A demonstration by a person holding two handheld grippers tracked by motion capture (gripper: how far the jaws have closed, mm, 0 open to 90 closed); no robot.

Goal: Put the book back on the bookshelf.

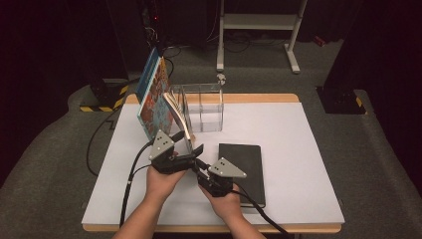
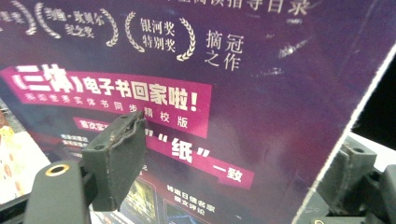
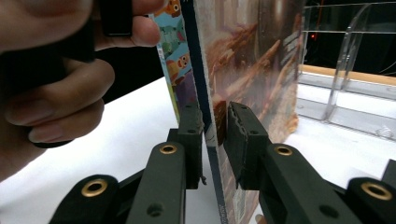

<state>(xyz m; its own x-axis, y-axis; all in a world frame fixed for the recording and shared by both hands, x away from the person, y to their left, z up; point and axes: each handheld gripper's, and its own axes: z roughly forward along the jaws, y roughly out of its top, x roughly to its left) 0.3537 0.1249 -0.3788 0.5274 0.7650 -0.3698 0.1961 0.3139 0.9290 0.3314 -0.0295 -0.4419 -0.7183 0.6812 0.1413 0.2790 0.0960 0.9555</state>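
Observation:
A book [image 1: 178, 112] with cream page edges stands tilted on the table [image 1: 293, 149], leaning toward the clear rack. In the left gripper view its purple cover [image 2: 233, 70] bears white Chinese print. My right gripper [image 1: 198, 164] is shut on the book's lower edge; in the right gripper view [image 3: 215, 112] both pads press on the thin dark edge of the book [image 3: 252, 60]. My left gripper [image 1: 188, 142] stands open with the same book slanting between its jaws [image 2: 240, 135]: one jaw is before the cover, the other behind the book's edge.
A colourful picture book [image 1: 152, 99] leans upright just left of the held book. A clear acrylic rack [image 1: 206, 107] stands behind it. A black notebook [image 1: 244, 169] lies flat to the right of my hands. The left hand [image 3: 51, 93] shows close by in the right gripper view.

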